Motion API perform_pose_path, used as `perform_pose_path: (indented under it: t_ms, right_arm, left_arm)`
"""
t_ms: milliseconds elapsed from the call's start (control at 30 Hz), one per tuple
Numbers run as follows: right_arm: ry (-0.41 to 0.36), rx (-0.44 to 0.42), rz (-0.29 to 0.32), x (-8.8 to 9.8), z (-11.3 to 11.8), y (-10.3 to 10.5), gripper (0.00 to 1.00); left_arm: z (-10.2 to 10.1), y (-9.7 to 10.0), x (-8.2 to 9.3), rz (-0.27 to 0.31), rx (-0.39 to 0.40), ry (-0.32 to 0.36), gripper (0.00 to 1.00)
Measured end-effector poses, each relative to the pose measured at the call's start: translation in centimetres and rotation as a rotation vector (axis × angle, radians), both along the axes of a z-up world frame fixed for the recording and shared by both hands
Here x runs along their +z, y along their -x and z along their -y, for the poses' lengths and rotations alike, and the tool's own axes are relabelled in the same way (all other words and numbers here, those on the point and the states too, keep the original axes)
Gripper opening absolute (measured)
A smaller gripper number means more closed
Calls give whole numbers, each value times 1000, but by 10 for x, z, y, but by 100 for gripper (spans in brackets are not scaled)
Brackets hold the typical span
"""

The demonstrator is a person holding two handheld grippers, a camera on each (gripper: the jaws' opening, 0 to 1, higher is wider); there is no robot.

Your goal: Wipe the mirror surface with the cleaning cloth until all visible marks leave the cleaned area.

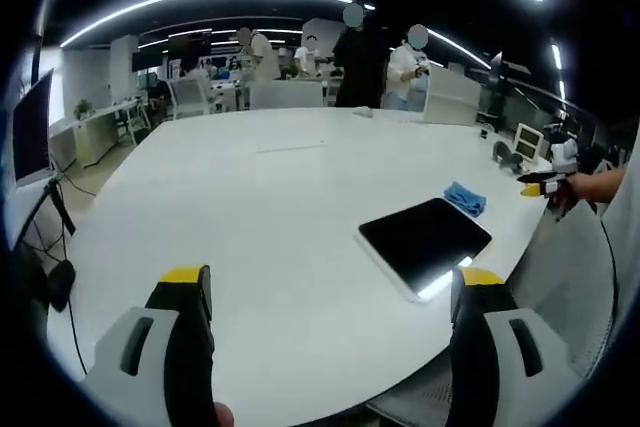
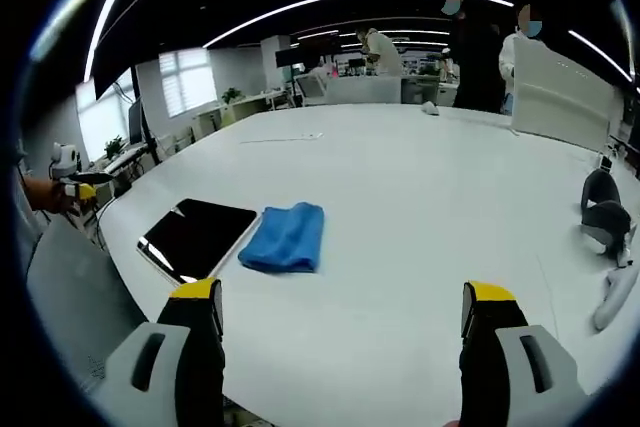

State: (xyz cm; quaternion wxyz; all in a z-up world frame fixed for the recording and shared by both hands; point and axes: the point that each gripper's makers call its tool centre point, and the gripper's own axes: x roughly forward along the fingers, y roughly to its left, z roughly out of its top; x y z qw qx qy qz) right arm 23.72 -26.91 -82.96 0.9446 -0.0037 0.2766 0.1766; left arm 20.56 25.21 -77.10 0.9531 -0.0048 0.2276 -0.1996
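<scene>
A dark rectangular mirror [image 1: 425, 240] [image 2: 197, 236] lies flat on the white table [image 1: 280, 207] [image 2: 420, 207] near its edge. A folded blue cleaning cloth [image 1: 465, 197] [image 2: 287, 236] rests right beside the mirror's far side. My left gripper [image 1: 330, 292] hovers open over the table, short of the mirror and to its left. In the right gripper view my right gripper [image 2: 340, 307] is open too, with the cloth just ahead and to the left. The right gripper [image 1: 545, 185] also appears at the right of the left gripper view, and the left gripper [image 2: 80, 185] at the left of the right gripper view.
Grey and white objects [image 2: 610, 247] lie at the table's right side. A grey chair back [image 2: 70, 297] stands by the near edge. Several people [image 1: 385, 62] stand beyond the table's far end. A monitor [image 1: 30, 127] and cables sit off to the left.
</scene>
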Motion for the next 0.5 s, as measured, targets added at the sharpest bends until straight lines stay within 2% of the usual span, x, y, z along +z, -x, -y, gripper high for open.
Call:
perform_pose_path:
  t_ms: [100,500]
  right_arm:
    - [-4,1,-4,-1,-3,3,98]
    - [-39,-6,48,23,-10,0,98]
  left_arm:
    - [3,2,2,6,-8,6,99]
    - [6,1,18,28,-16,7,99]
